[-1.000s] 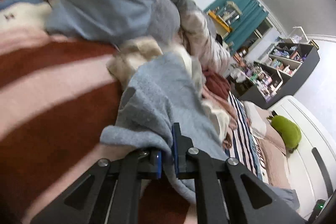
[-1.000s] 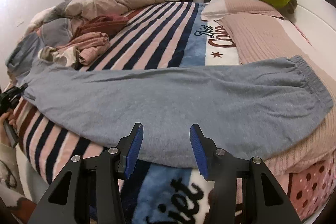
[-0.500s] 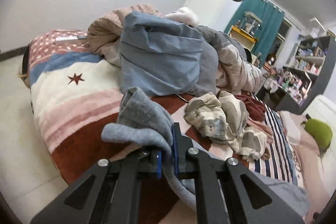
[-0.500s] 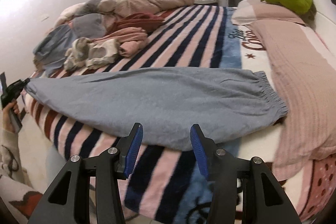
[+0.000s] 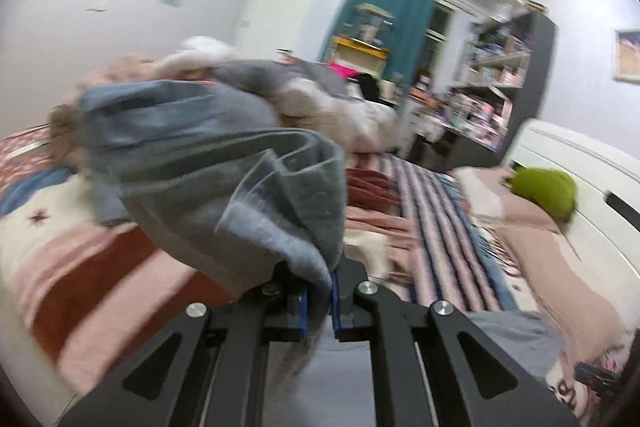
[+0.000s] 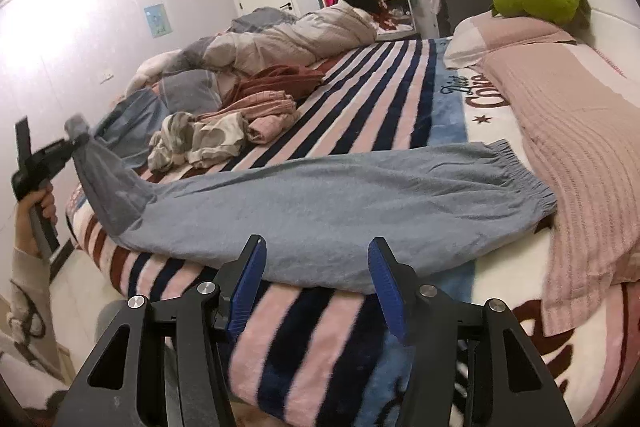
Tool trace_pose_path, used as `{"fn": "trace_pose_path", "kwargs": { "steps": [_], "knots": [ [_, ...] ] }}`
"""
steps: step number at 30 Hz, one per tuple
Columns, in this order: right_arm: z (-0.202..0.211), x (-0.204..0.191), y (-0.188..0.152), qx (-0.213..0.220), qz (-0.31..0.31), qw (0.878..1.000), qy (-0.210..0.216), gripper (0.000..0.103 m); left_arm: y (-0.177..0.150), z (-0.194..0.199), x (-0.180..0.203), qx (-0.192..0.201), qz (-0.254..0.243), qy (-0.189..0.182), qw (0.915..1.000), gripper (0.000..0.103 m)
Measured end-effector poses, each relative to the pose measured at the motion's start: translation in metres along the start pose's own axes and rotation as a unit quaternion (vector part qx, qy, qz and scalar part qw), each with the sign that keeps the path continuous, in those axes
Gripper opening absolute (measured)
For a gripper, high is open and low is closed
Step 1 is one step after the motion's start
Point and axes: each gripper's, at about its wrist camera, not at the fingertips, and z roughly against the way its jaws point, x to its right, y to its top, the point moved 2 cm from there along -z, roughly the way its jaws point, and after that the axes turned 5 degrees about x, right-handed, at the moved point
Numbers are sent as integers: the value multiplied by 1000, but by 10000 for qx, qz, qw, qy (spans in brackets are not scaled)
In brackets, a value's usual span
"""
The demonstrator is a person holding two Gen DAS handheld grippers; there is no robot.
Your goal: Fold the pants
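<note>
Your left gripper (image 5: 319, 301) is clenched on the cuff end of the pants (image 6: 340, 203), lifting it clear for the fold. Your right gripper (image 6: 318, 287) is opening, nothing between its jaws, near the pants' near edge on the bed (image 6: 380, 115).

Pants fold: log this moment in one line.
left gripper: shut on pants cuff, lifted | right gripper: opening, empty | waistband: on bed
</note>
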Motion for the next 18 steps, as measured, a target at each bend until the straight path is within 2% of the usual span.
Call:
{"fn": "trace_pose_path", "kwargs": {
  "steps": [4, 6, 8, 11, 14, 18],
  "knots": [
    [7, 24, 3, 232, -88, 9991, -357, 53, -22, -27, 72, -448, -225, -607, 9969, 6],
    [14, 36, 5, 408, -176, 9977, -512, 61, -36, -38, 101, -680, -321, -824, 9938, 6],
    [22, 44, 5, 596, -248, 9959, -642, 66, -57, -51, 135, -931, -506, -1140, 9878, 6],
    [30, 55, 1, 706, -493, 9945, -596, 66, -90, -67, 174, -1290, -713, -1519, 9773, 6],
    [29, 61, -3, 611, -621, 9949, -513, 66, -122, -82, 197, -1676, -923, -1634, 9678, 6],
    [24, 62, -5, 527, -543, 9955, -571, 66, -158, -107, 204, -2318, -1086, -1501, 9550, 6]
  ]
}}
